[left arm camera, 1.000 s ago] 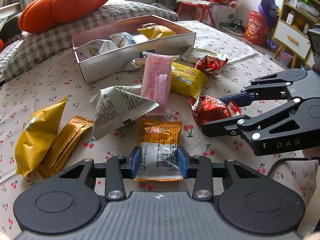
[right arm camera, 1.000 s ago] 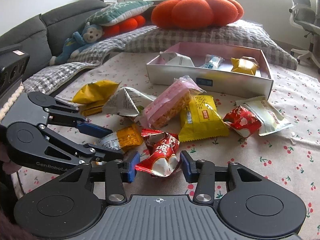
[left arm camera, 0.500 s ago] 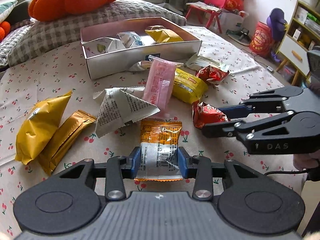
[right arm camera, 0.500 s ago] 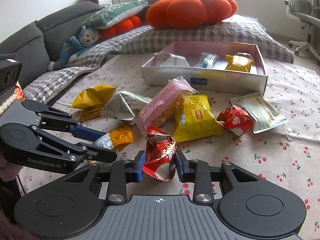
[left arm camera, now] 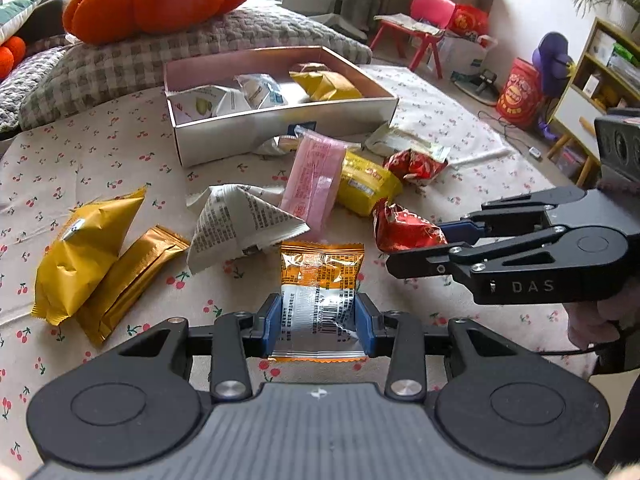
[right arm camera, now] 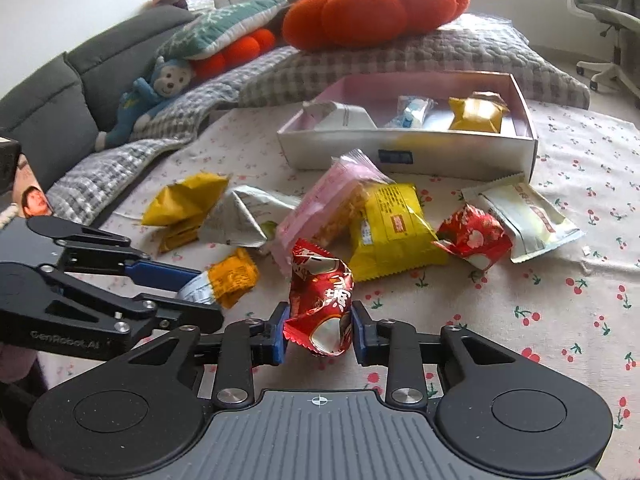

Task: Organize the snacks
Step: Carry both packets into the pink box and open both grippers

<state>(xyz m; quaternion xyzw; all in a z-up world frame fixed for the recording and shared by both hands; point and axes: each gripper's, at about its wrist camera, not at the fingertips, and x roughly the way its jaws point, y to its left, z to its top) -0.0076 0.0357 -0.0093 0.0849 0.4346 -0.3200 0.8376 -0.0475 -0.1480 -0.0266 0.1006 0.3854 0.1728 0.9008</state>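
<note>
left gripper (left arm camera: pixel 316 326) pinching orange-and-silver foil snack packet (left arm camera: pixel 320 280) between its pads | right gripper (right arm camera: pixel 319 330) clamped on crinkled red foil snack packet (right arm camera: pixel 322 300), just beside left

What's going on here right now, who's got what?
Snacks are being sorted into the open box. The left gripper has its jaws closed on an orange-and-silver packet, and the right gripper is clamped on a crumpled red wrapper. Three or so snacks already sit in the box; the other packets lie scattered on the cherry-print cloth.
</note>
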